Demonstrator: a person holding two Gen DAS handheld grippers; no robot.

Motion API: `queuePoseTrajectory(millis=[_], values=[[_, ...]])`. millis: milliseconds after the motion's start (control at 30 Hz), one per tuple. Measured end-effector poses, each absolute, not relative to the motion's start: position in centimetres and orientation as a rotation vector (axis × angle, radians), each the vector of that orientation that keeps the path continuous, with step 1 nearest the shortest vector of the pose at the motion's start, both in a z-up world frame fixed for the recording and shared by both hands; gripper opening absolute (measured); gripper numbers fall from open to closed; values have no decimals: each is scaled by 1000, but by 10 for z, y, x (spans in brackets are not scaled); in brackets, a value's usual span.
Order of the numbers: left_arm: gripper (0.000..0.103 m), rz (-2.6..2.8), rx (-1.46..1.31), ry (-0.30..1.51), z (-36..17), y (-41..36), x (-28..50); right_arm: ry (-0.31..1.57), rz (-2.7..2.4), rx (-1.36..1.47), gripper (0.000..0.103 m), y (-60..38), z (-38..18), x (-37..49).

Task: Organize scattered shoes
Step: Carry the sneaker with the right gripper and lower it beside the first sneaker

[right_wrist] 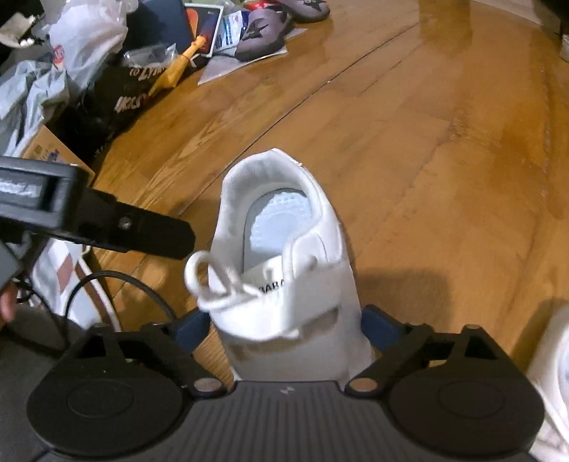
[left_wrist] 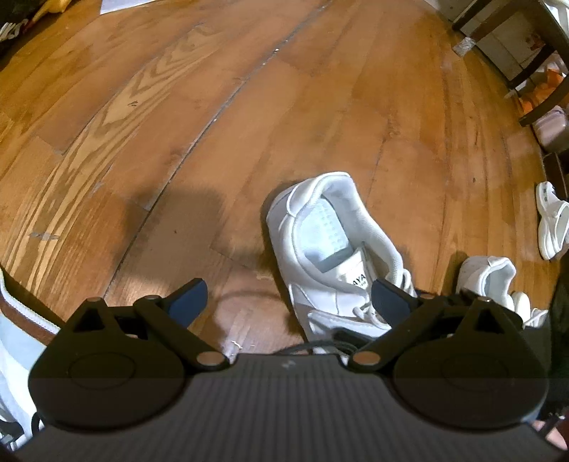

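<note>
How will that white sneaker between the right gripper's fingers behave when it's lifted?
The white sneaker looks soft-sided, so it probably gives under the fingers. Held near the front, its heel may sag. The loose laces will likely dangle and could snag.

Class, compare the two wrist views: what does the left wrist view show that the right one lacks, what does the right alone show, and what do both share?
Left only: white strappy sandal, dark wooden furniture legs, open left gripper holding nothing. Right only: grey slippers, pile of plastic bags, right gripper with jaws around a white lace-up sneaker. Both: wooden plank floor, white sneakers.
</note>
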State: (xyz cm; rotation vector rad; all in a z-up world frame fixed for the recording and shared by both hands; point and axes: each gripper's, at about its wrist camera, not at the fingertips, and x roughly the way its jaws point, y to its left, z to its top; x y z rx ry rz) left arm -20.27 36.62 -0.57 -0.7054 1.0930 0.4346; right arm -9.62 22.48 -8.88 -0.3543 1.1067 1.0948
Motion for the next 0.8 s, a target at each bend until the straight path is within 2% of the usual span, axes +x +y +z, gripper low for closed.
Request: queuePoseTrajectory(millis=[67, 167, 367, 400, 467, 500, 600, 633, 667, 700, 733, 800], values=[[100, 436, -704, 1093, -6, 366, -203, 1105, 1057, -308, 77, 218, -88, -98], [100, 430, -705, 1090, -5, 367, -204, 1193, 929, -188, 69, 202, -82, -98], [100, 406, -716, 1080, -5, 365, -204, 1224, 787, -5, 54, 153, -64, -109], [100, 398, -715, 1080, -4, 364, -203, 1215, 763, 8, 50, 146, -60, -111], [100, 385, -711, 1082, -4, 362, -202, 1140, 712, -42, 35, 142, -46, -110], [100, 380, -707, 1084, -4, 361, -201, 1127, 683, -47, 34, 140, -40, -108], [100, 380, -698, 1089, -5, 359, -199, 990, 591, -197, 35, 143, -22, -114], [100, 382, -693, 1094, -6, 358, -199, 962, 605, -240, 41, 147, -19, -119], [100, 383, -689, 1097, -6, 357, -198, 970, 649, -271, 59, 151, -21, -124], [100, 384, -686, 1098, -6, 357, -198, 993, 691, -288, 72, 154, -23, -129], [100, 383, -684, 1099, -6, 356, -198, 1019, 728, -296, 90, 159, -28, -134], [100, 382, -684, 1099, -6, 355, -197, 1073, 796, -336, 93, 170, -44, -144]])
